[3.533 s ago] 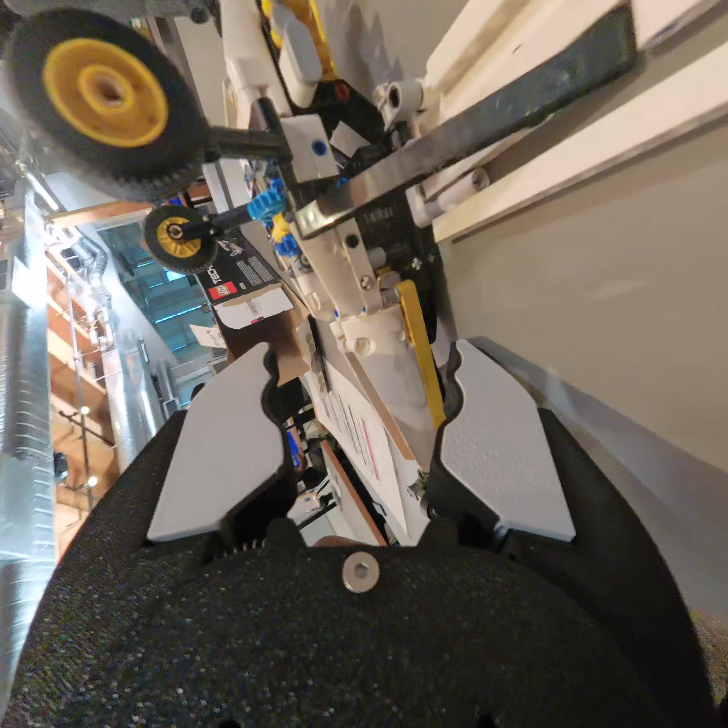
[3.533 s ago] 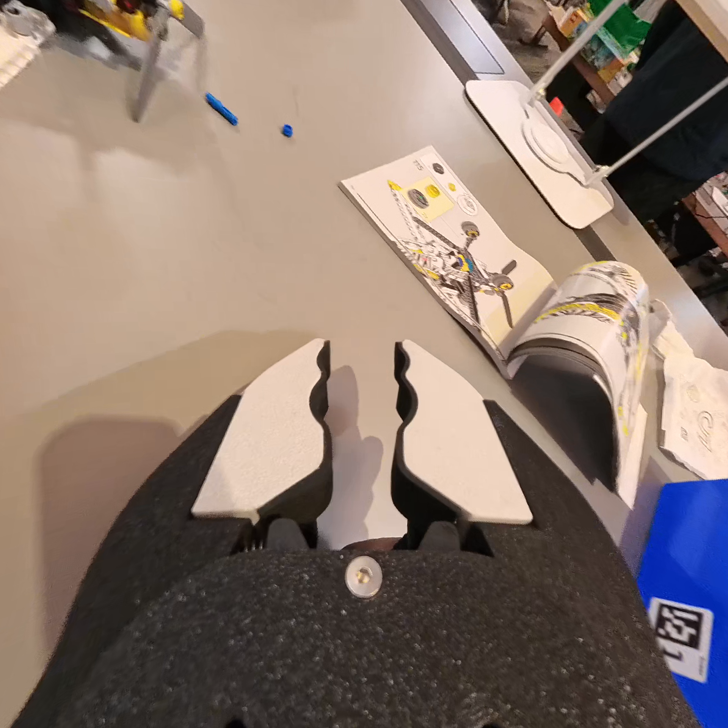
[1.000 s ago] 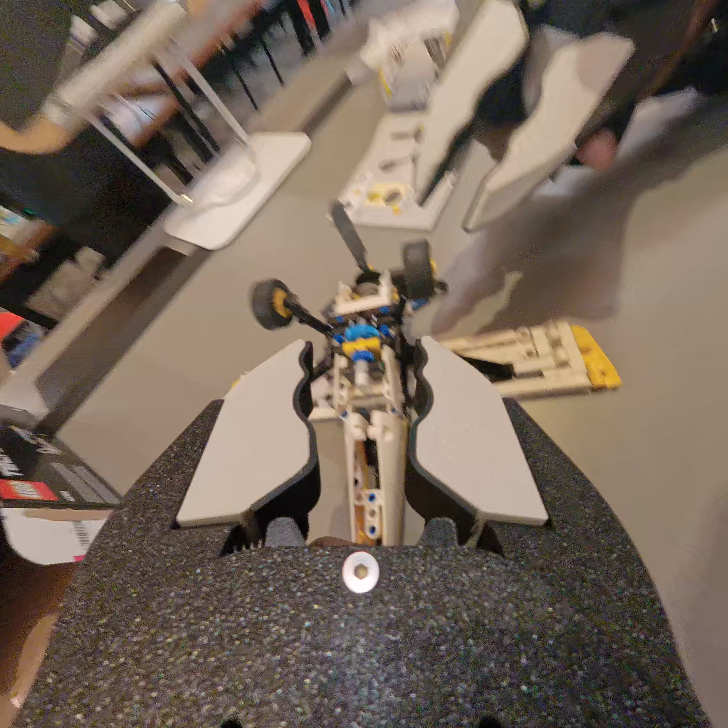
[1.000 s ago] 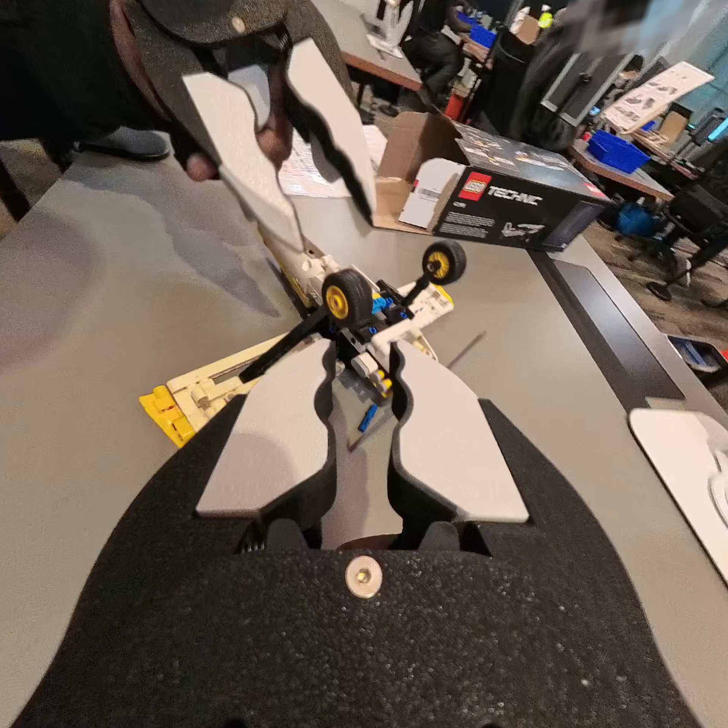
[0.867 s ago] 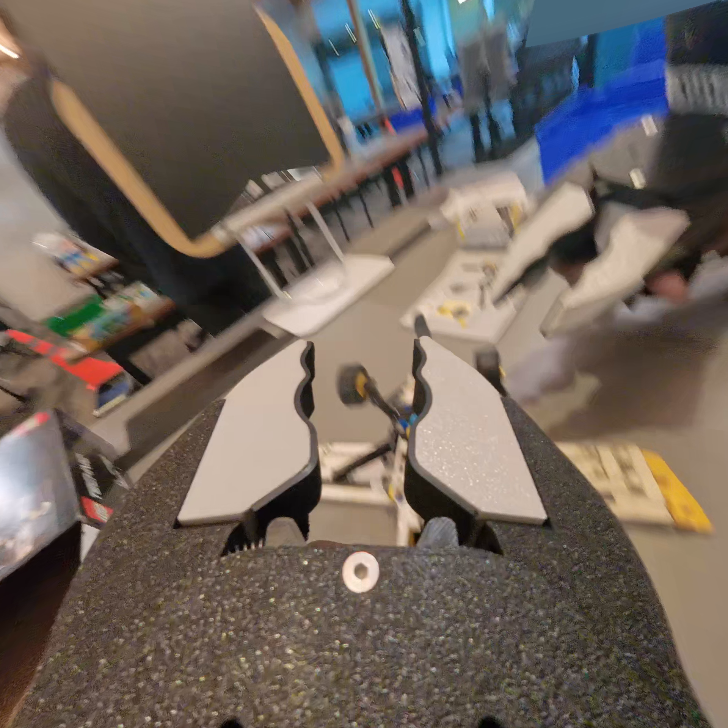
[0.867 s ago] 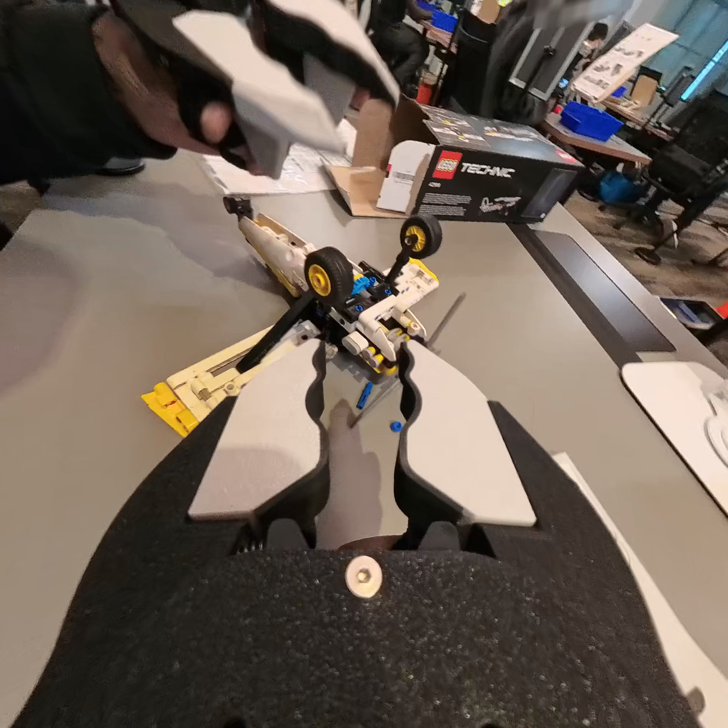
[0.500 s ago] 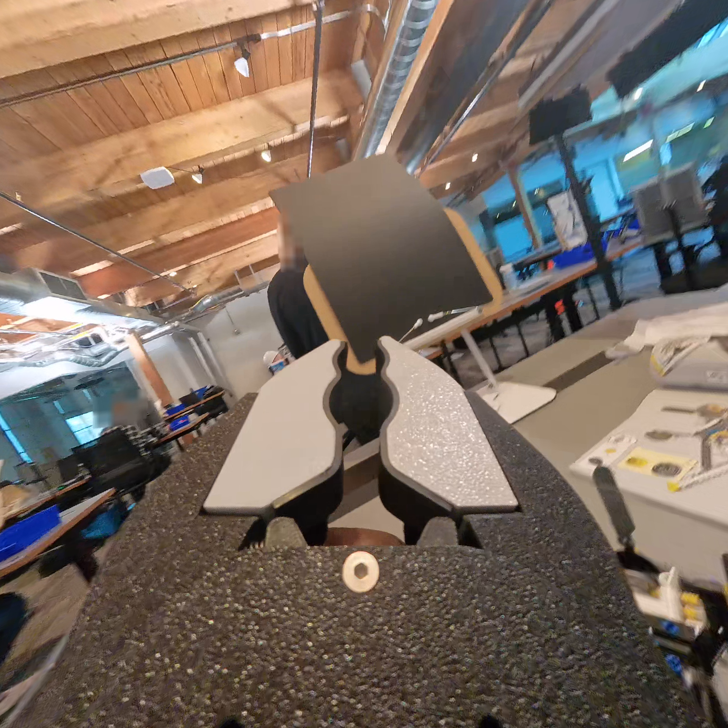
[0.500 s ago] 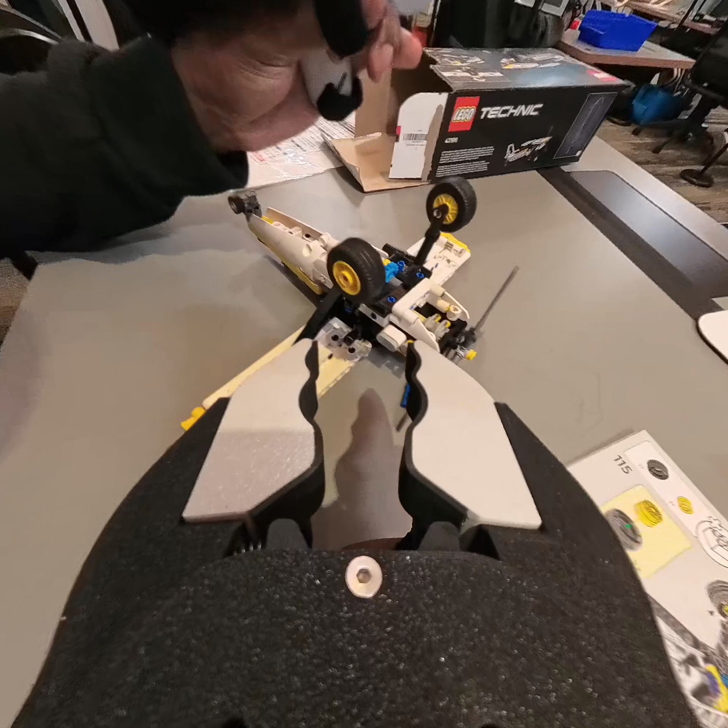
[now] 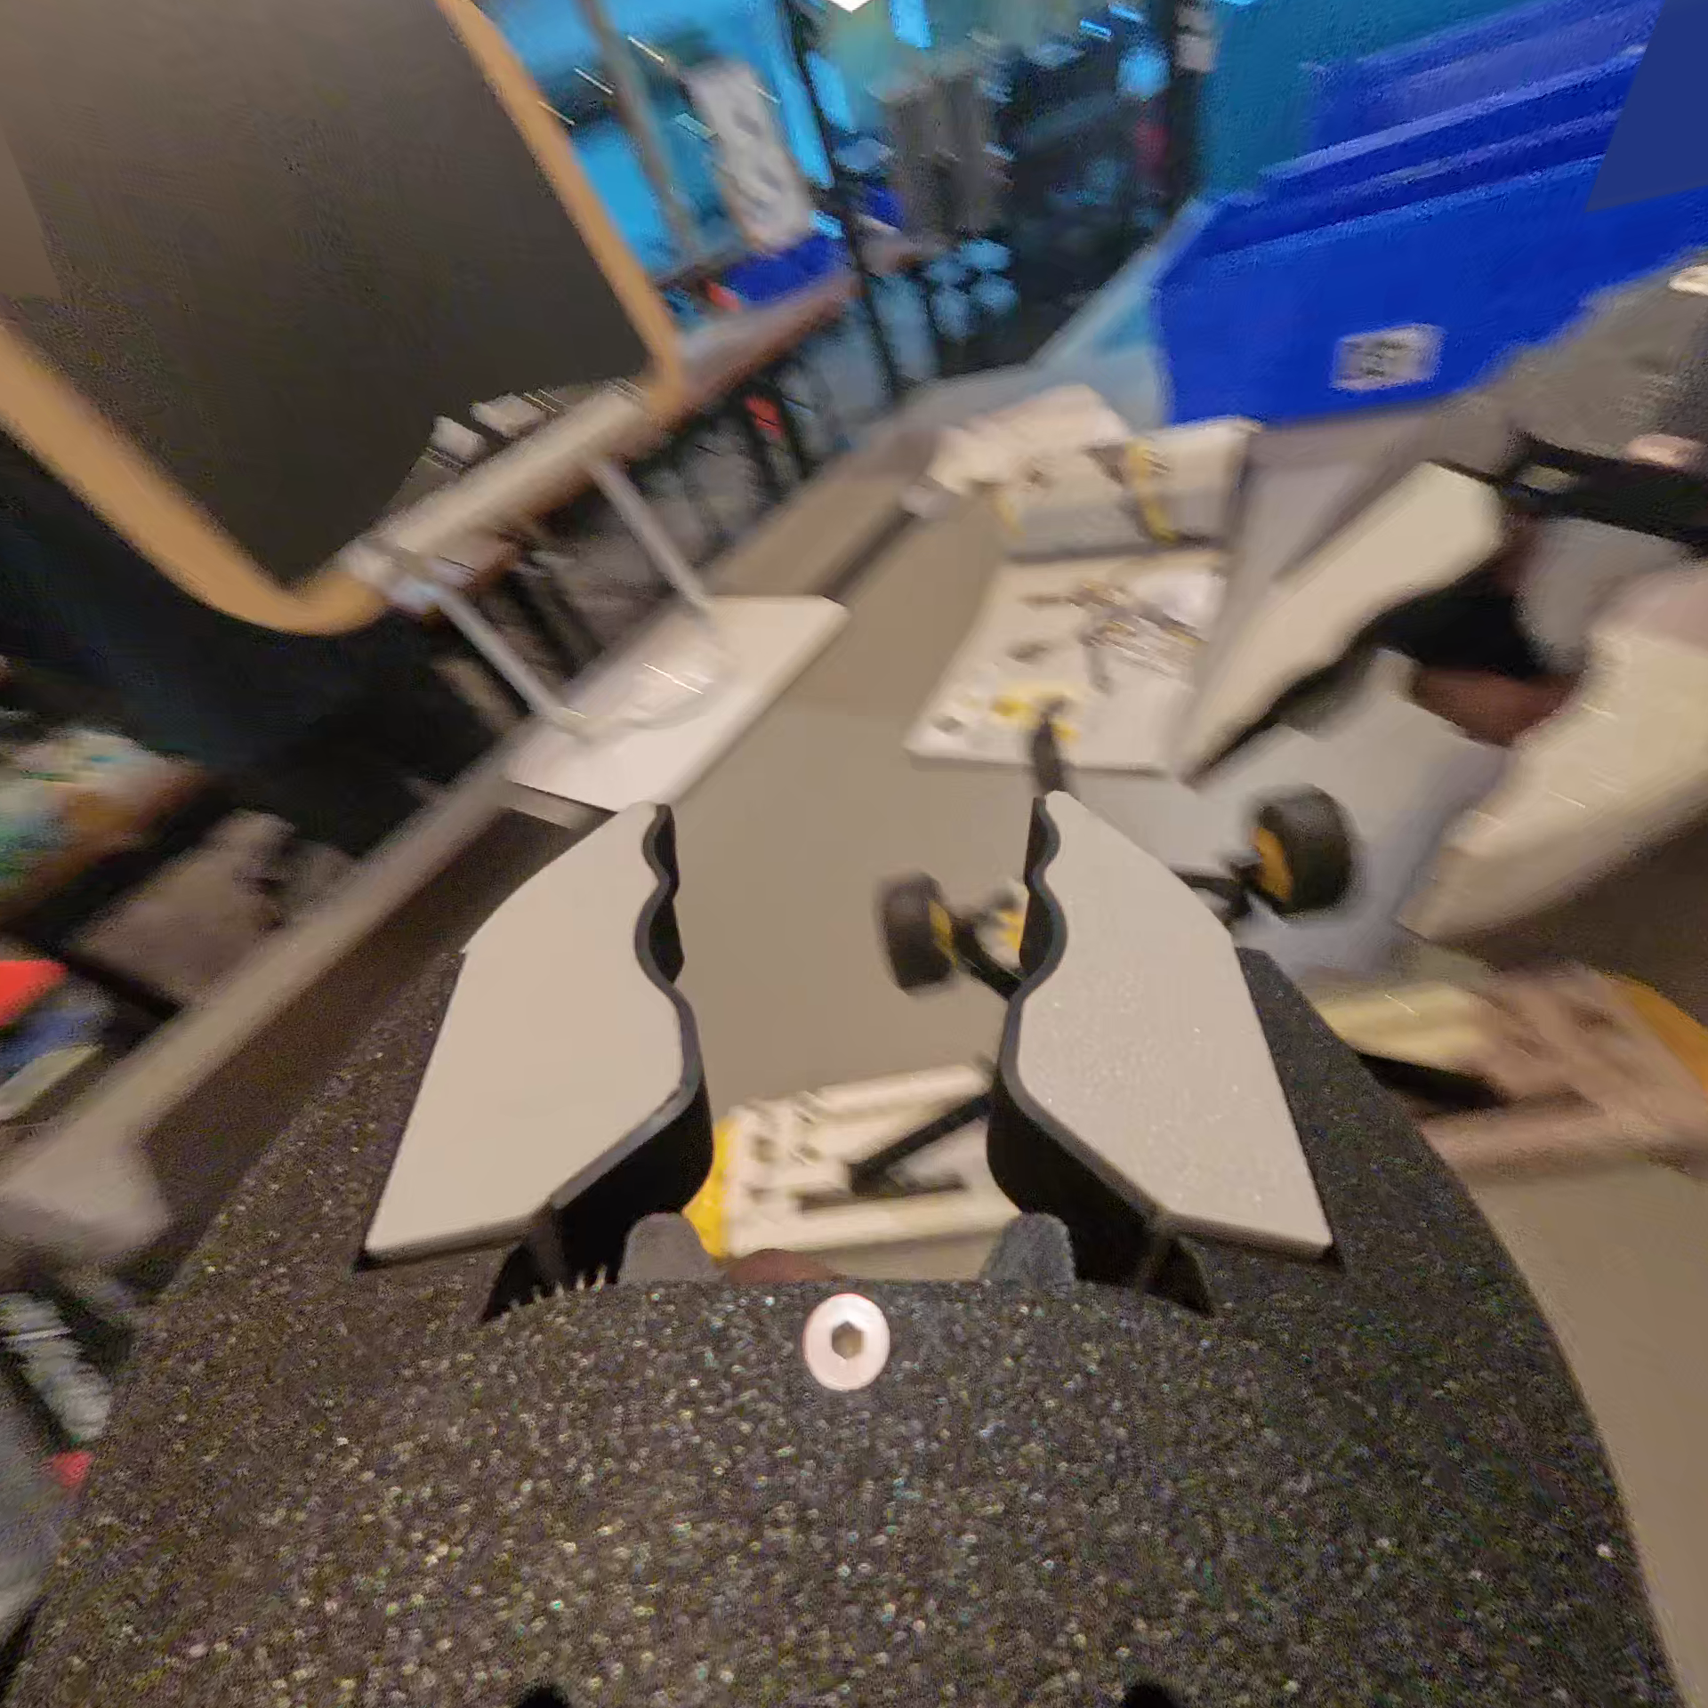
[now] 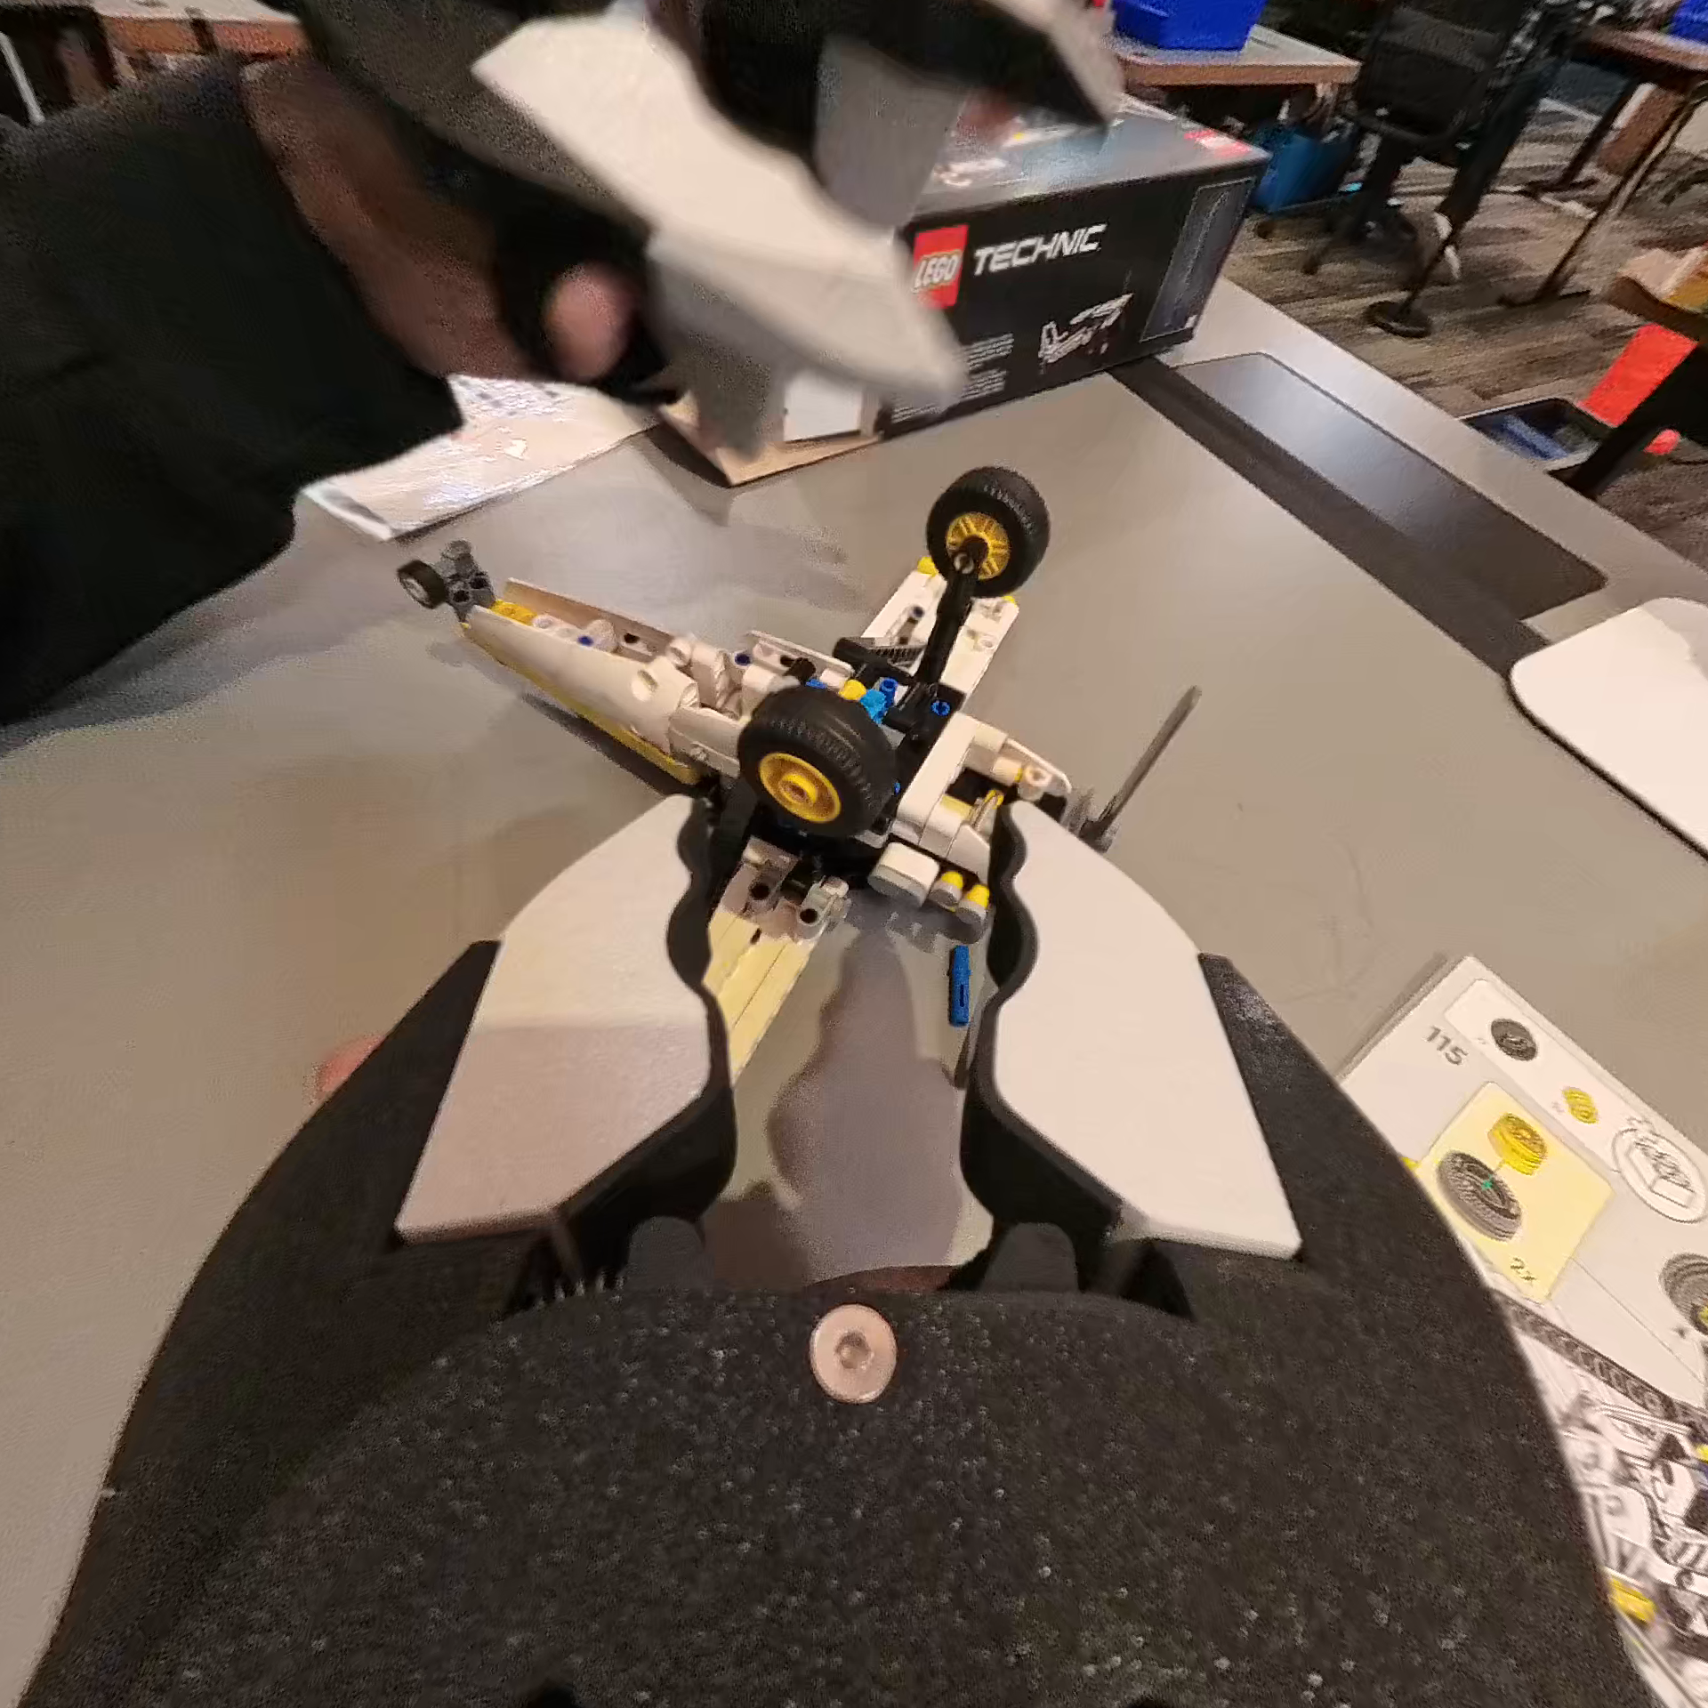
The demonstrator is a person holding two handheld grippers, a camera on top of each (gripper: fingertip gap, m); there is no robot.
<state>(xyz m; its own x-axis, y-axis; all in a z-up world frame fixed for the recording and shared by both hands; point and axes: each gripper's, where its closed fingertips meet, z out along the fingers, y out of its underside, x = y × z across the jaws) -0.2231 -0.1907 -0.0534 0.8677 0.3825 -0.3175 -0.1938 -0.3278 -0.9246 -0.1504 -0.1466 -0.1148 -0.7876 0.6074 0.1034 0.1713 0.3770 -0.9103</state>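
Note:
A white and yellow brick-built plane (image 10: pixel 647 684) with black wheels on yellow hubs lies upside down on the grey table (image 10: pixel 277 878). My right gripper (image 10: pixel 850 818) is open just above and in front of its nose end. The pads do not touch it, and nothing is in the grasp. My left gripper (image 9: pixel 850 813) is open wide and empty, in the air over the plane's wheel (image 9: pixel 915 933) and wing (image 9: pixel 860 1155). That view is blurred. The left gripper's fingers (image 10: pixel 758 250) show above the plane in the right wrist view. The right gripper's fingers (image 9: pixel 1340 610) show at the right of the left wrist view.
A small blue pin (image 10: pixel 958 984) lies on the table between my right fingers. A thin dark blade (image 10: pixel 1146 758) sticks out beside the plane. A black set box (image 10: pixel 1063 268) stands behind it, an open instruction booklet (image 10: pixel 1516 1155) lies right, with a white stand base (image 10: pixel 1627 702) and a paper sheet (image 10: pixel 481 453).
The left gripper let go of the plane, which now lies on the table. It swung up, nearly shut on air, then tilted back down and opened wide. The right gripper came closer and opened wider.

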